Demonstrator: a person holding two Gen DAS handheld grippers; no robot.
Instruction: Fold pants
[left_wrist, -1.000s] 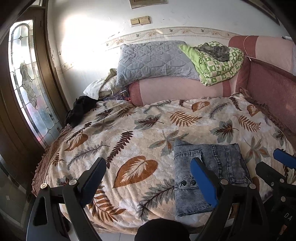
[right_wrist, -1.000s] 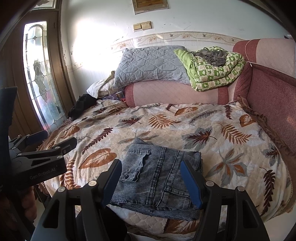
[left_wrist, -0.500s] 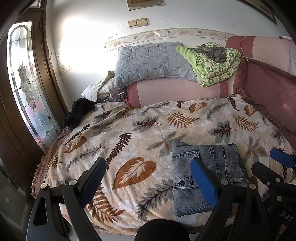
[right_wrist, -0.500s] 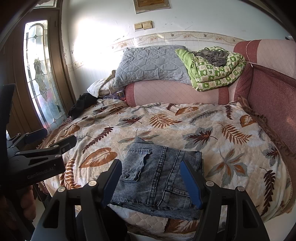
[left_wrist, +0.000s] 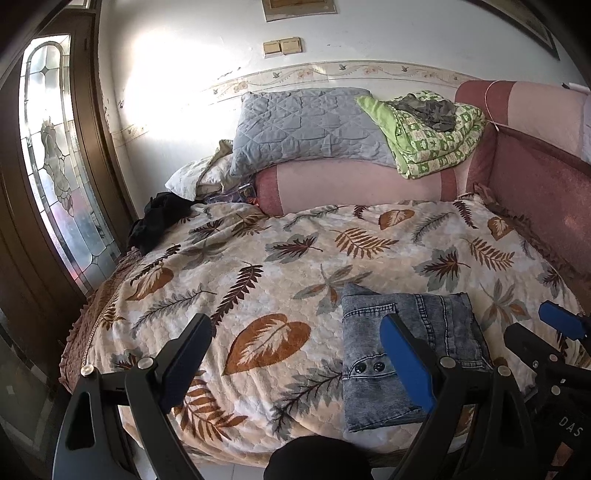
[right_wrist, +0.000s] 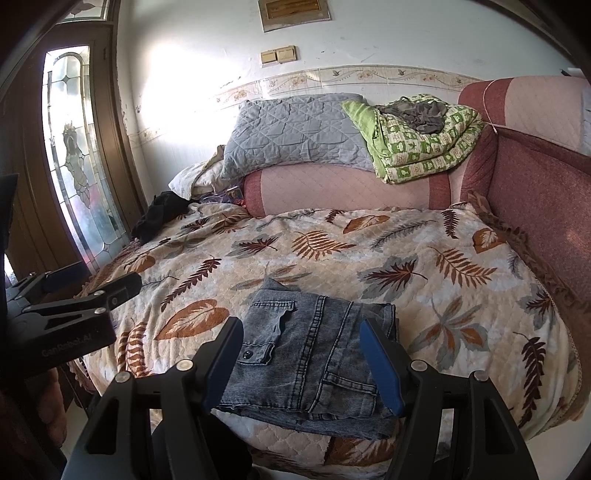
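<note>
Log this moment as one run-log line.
pants: folded, on bedspread | left gripper: open, empty | right gripper: open, empty, above pants

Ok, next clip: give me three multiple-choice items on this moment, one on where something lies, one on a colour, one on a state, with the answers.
1. Where do the folded jeans lie?
A. on the leaf-print bedspread, near its front edge
B. on top of the grey pillow
C. on the floor by the glass door

2. What colour is the folded blanket beside the grey pillow?
A. blue
B. green and cream
C. solid red

3. How do the jaws of the right gripper stand?
A. clamped on the jeans
B. clamped on the bedspread
C. open, holding nothing

Answers: 1 A, the denim stack rests on the bedspread close to both grippers. 2 B, its check pattern is green on cream. 3 C, both blue pads stand apart above the jeans with nothing pinched.
</note>
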